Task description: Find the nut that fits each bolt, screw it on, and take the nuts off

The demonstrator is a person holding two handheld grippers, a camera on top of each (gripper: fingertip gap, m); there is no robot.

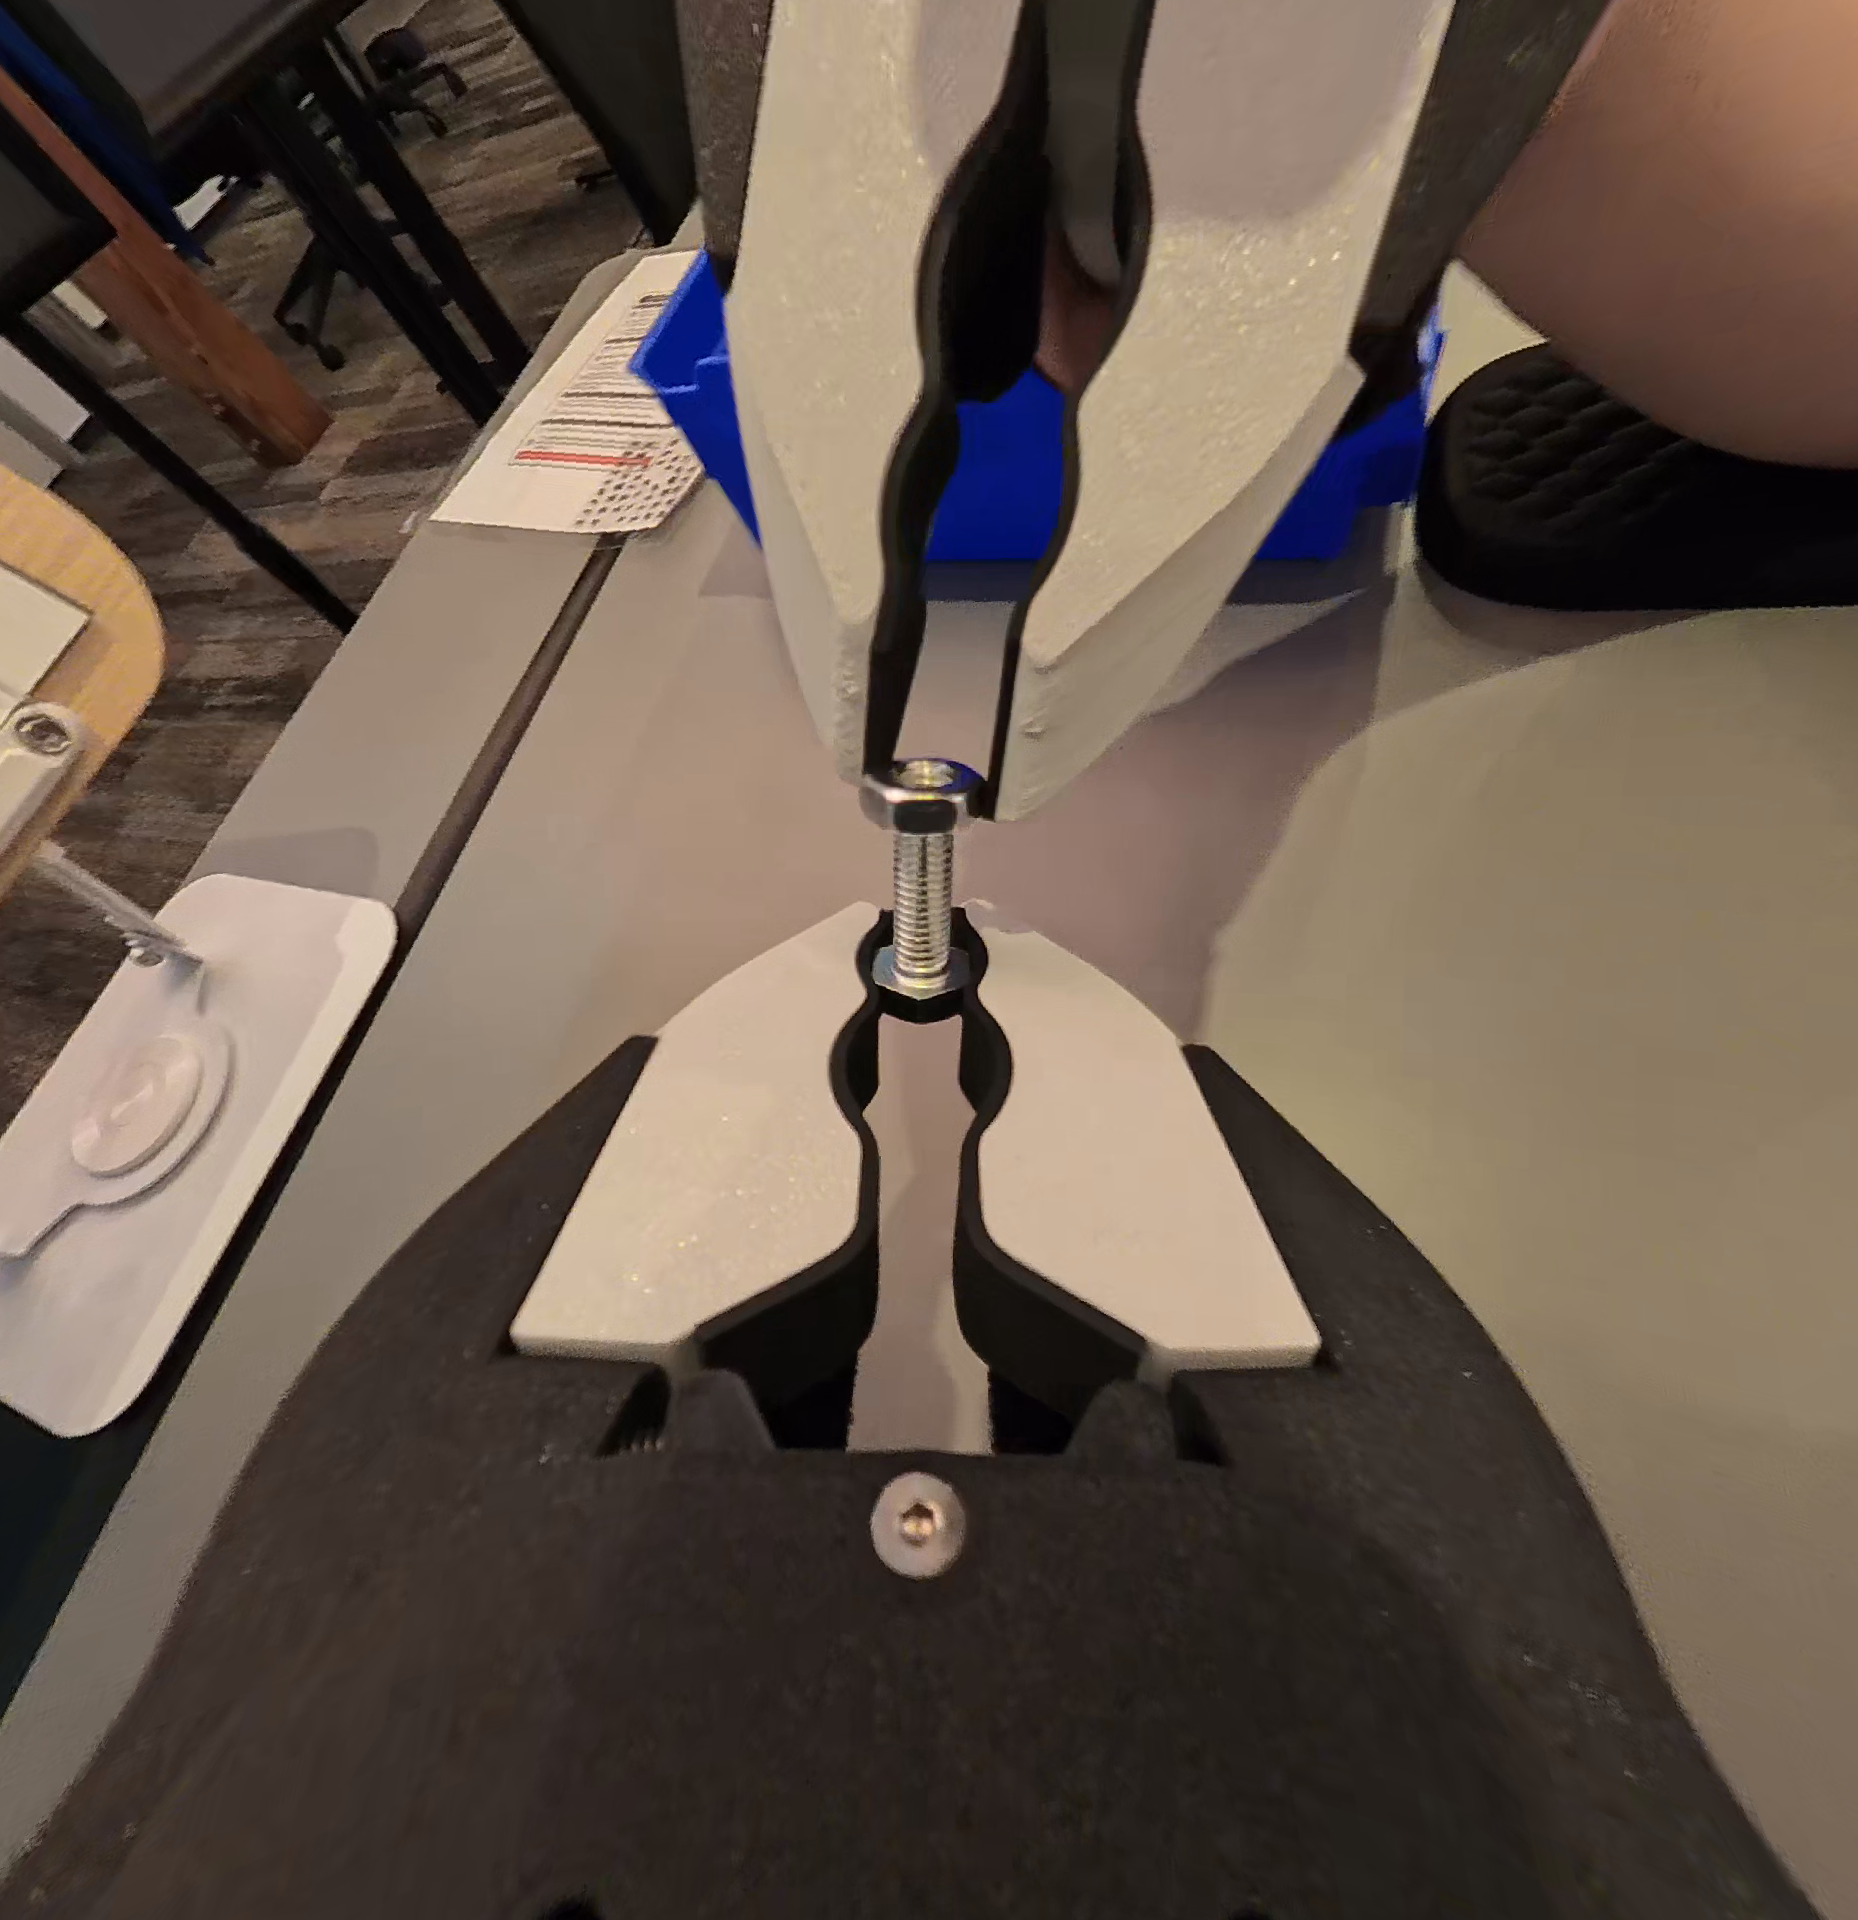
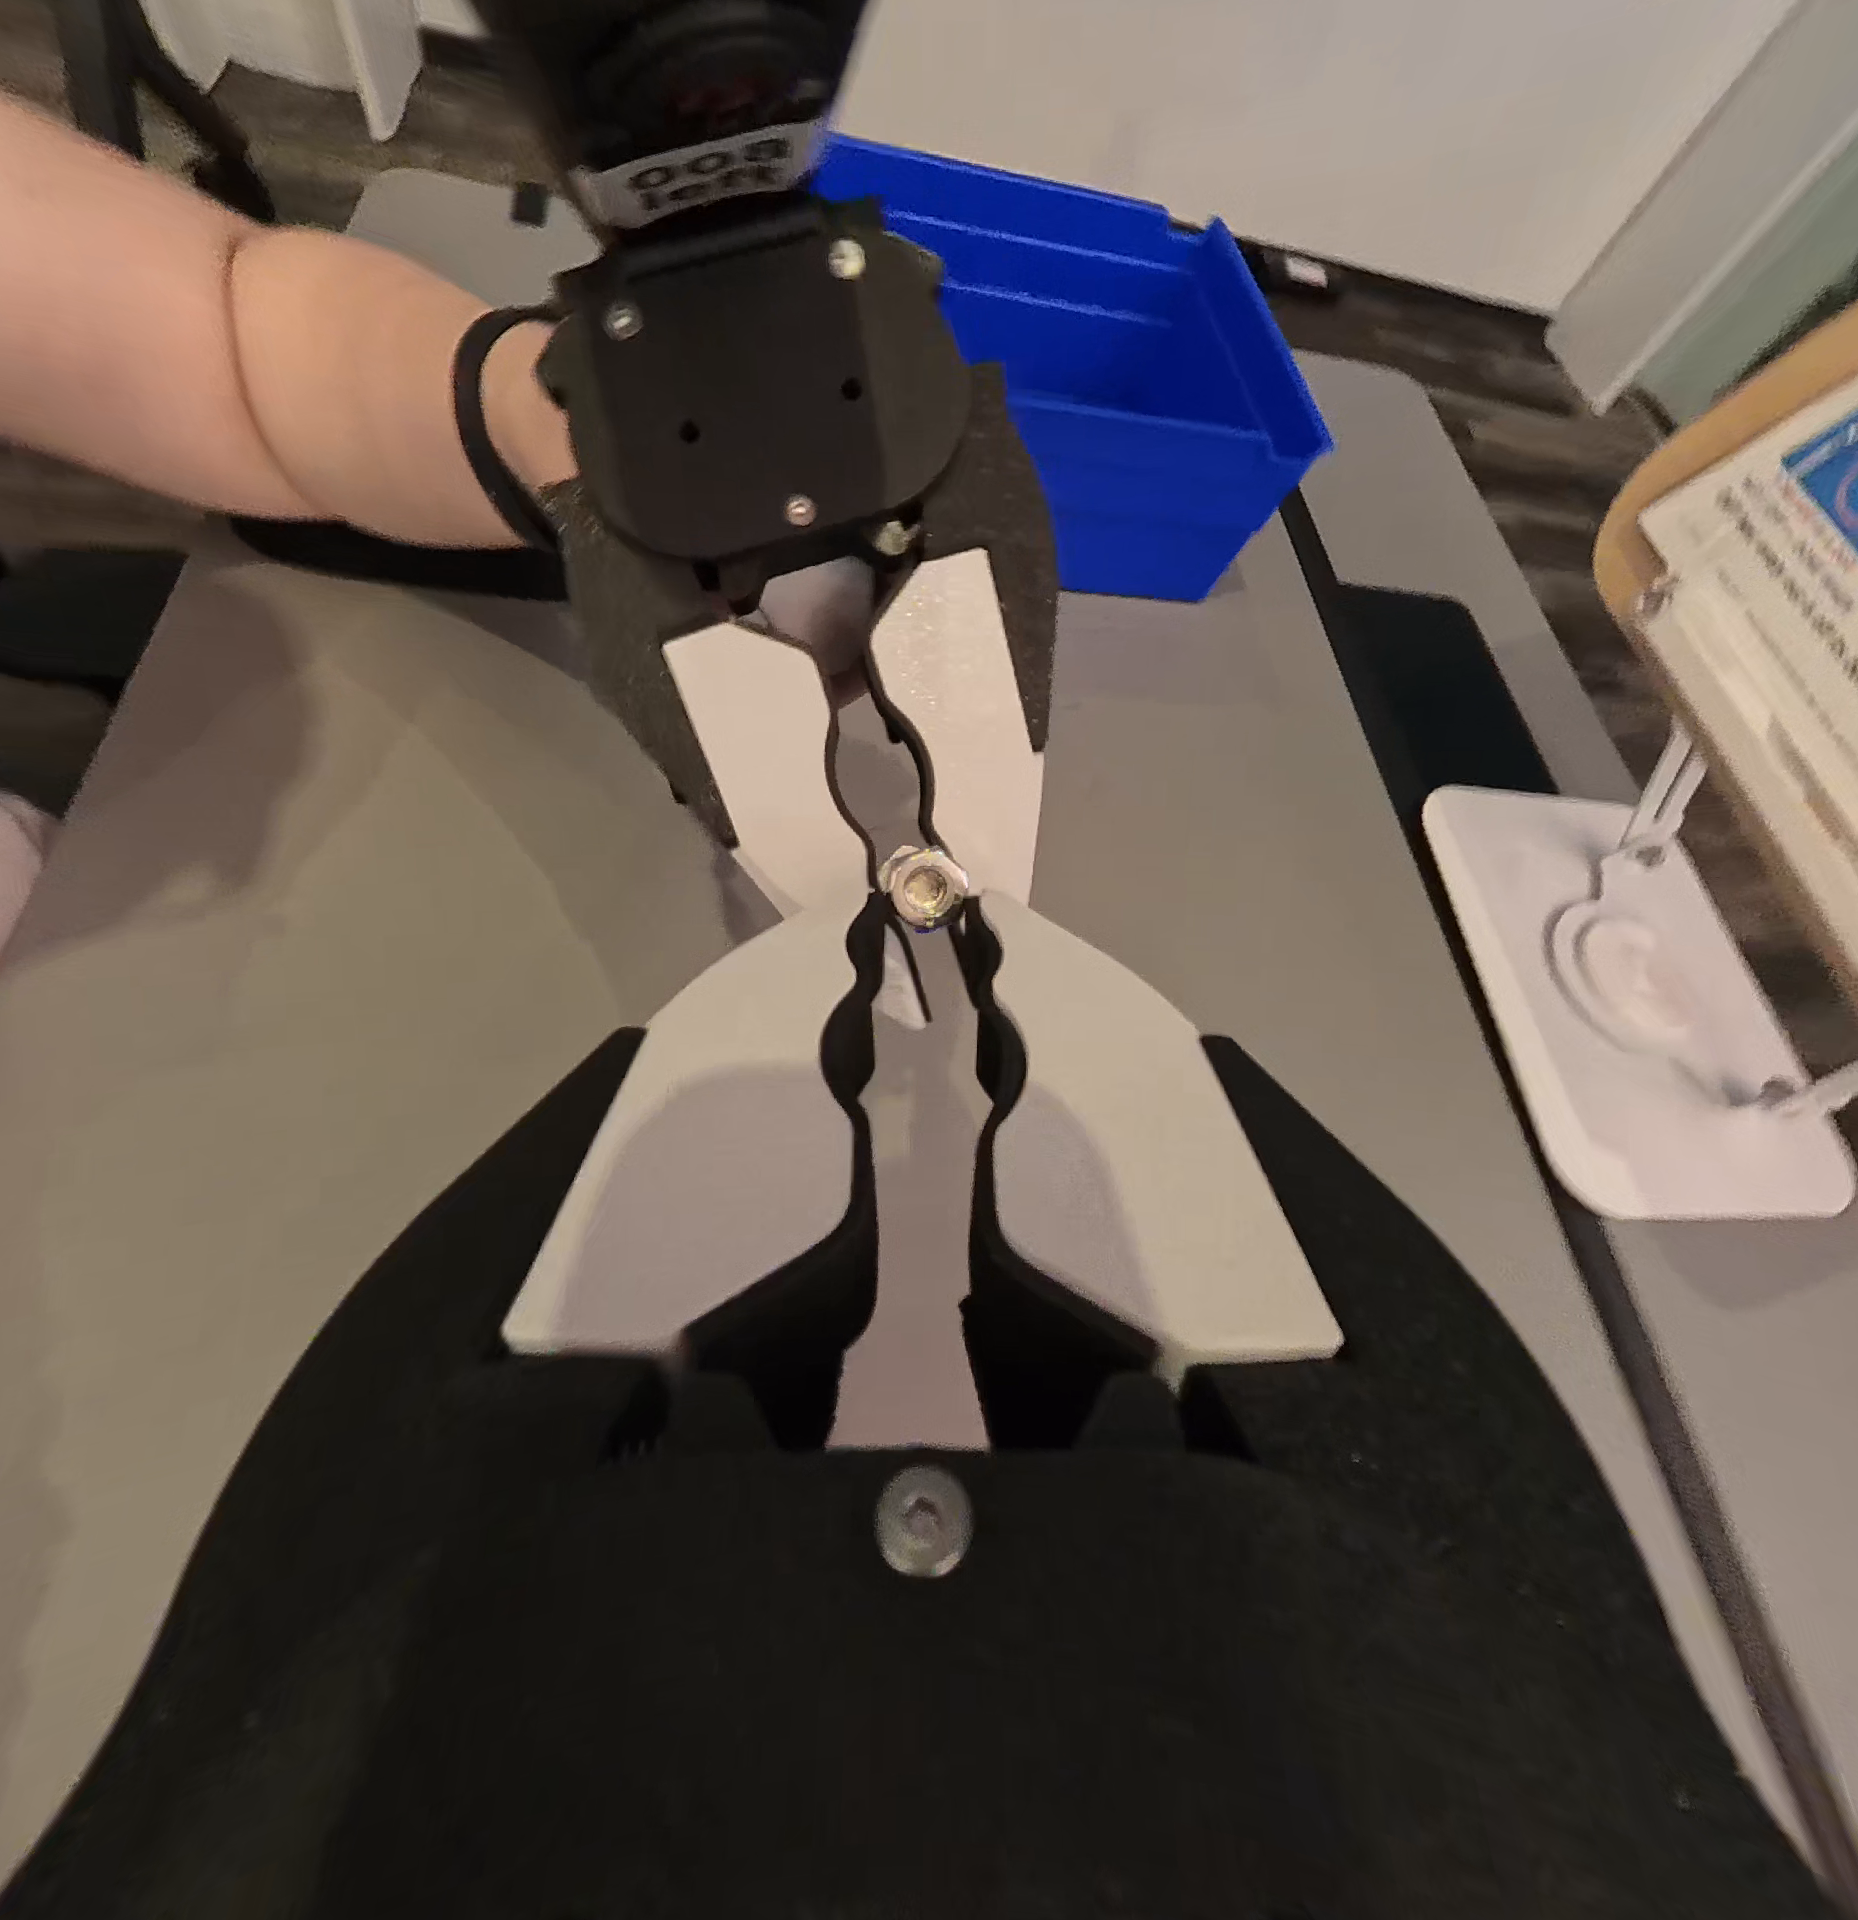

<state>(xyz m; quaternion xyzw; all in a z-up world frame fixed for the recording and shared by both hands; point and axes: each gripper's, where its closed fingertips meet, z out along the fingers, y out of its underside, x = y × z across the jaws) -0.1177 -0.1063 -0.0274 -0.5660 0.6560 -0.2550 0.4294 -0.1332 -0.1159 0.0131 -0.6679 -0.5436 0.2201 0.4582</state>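
The grey table [image 1: 1527, 935] fills most of both views; at its far side sits a blue bin [image 2: 1143, 416], and near the table's edge a white plate-like stand [image 2: 1621, 997] rests with a thin metal arm going up from it; a printed sheet of paper [image 1: 592, 436] lies just left of the bin in the left wrist view; a person's forearm [image 2: 229, 374] with a black band reaches in behind the left gripper.

The left gripper [image 1: 920, 982] is clenched on the head end of the bolt [image 1: 917, 914]; the bolt sticks out far from its fingers [image 1: 759, 1091], above the table.

The right gripper [image 1: 923, 790] comes in from the far side, facing the left one; its fingers [image 1: 1050, 644] are pinched on the nut [image 1: 921, 795]; the nut sits on the far tip of the bolt, and shiny threads show between the two grippers.
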